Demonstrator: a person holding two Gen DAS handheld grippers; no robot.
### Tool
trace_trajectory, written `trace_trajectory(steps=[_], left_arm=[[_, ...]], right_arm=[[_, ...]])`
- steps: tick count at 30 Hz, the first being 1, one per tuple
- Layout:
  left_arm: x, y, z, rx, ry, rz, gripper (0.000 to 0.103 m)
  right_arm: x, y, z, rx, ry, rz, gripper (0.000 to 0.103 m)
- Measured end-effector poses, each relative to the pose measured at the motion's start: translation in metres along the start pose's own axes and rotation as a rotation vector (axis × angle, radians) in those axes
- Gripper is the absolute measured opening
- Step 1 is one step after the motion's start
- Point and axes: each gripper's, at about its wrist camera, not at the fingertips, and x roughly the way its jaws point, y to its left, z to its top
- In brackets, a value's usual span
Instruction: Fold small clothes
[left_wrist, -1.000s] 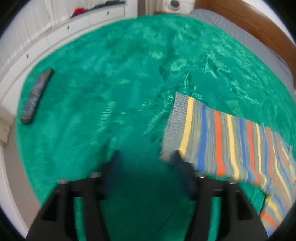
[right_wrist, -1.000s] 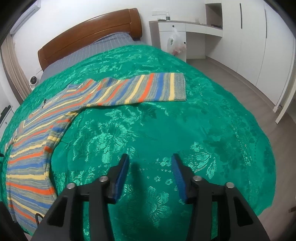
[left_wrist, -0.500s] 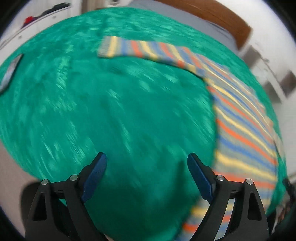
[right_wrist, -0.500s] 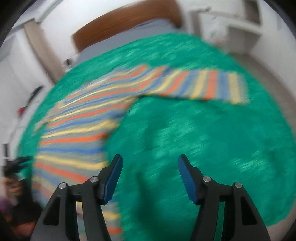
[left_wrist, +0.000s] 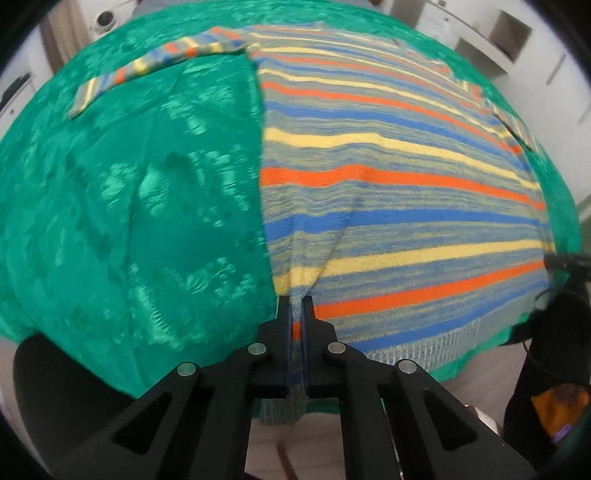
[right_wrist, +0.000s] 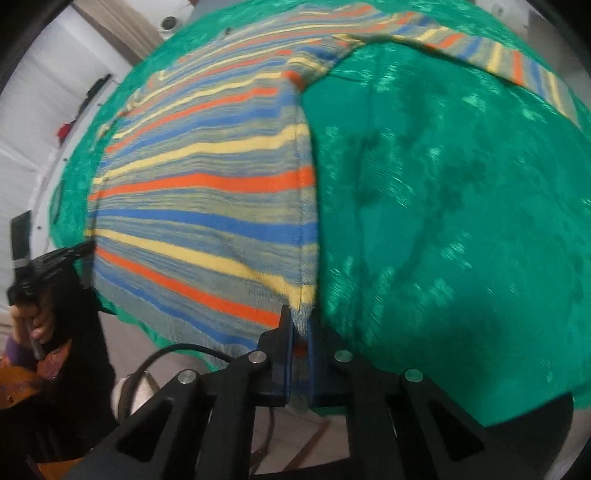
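A striped sweater (left_wrist: 388, 177) in blue, yellow, orange and grey lies flat on the green bedspread (left_wrist: 147, 206), sleeves spread toward the far side. My left gripper (left_wrist: 295, 306) is shut on the sweater's lower left corner, near the bed's front edge, with a fold of knit pinched between its pads. In the right wrist view the sweater (right_wrist: 207, 199) fills the left half, and my right gripper (right_wrist: 300, 314) is shut on its lower right corner. One sleeve (right_wrist: 491, 59) runs to the upper right there.
The green bedspread (right_wrist: 443, 221) covers the bed on both sides of the sweater. A person's hand (right_wrist: 37, 314) holding the other gripper shows at the left of the right wrist view. White cabinets (left_wrist: 491, 33) stand behind the bed.
Both grippers swung from open over bare bedspread to the sweater's hem corners near the bed's front edge and shut on the knit.
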Motion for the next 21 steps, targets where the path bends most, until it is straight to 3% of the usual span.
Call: trace_trajectory(steps=[2, 4, 6, 7, 10, 12, 14, 15, 18, 21], left_arm=[[0.002, 0.002, -0.007, -0.005, 0.015, 0.015, 0.002], [0.003, 0.001, -0.008, 0.003, 0.021, 0.032, 0.004], [-0.002, -0.009, -0.010, 0.024, 0.004, 0.071, 0.012], [-0.005, -0.013, -0.009, 0.027, -0.006, 0.093, 0.023], [-0.024, -0.020, -0.018, 0.012, -0.058, 0.149, 0.061], [-0.038, -0.021, -0.019, -0.005, -0.110, 0.166, 0.073], [-0.048, -0.020, -0.017, -0.022, -0.158, 0.202, 0.082], [-0.055, -0.014, -0.017, -0.034, -0.190, 0.225, 0.084], [-0.062, -0.001, -0.014, -0.086, -0.281, 0.305, 0.092], [-0.062, 0.020, -0.008, -0.146, -0.361, 0.339, 0.092]], right_arm=[[0.003, -0.005, -0.007, 0.018, 0.005, -0.041, 0.004], [0.009, -0.012, -0.006, 0.051, 0.009, -0.030, 0.004], [0.006, -0.014, -0.005, 0.071, -0.008, -0.017, 0.004], [0.004, -0.014, -0.005, 0.065, -0.016, -0.027, 0.006], [-0.006, -0.011, -0.008, 0.072, -0.051, -0.049, 0.030], [-0.016, -0.009, -0.010, 0.083, -0.087, -0.061, 0.035], [-0.029, -0.006, -0.013, 0.088, -0.152, -0.127, 0.059], [-0.037, -0.006, -0.013, 0.092, -0.194, -0.163, 0.064], [-0.064, -0.008, -0.012, 0.139, -0.382, -0.275, 0.068], [-0.080, -0.012, -0.014, 0.208, -0.543, -0.308, 0.077]])
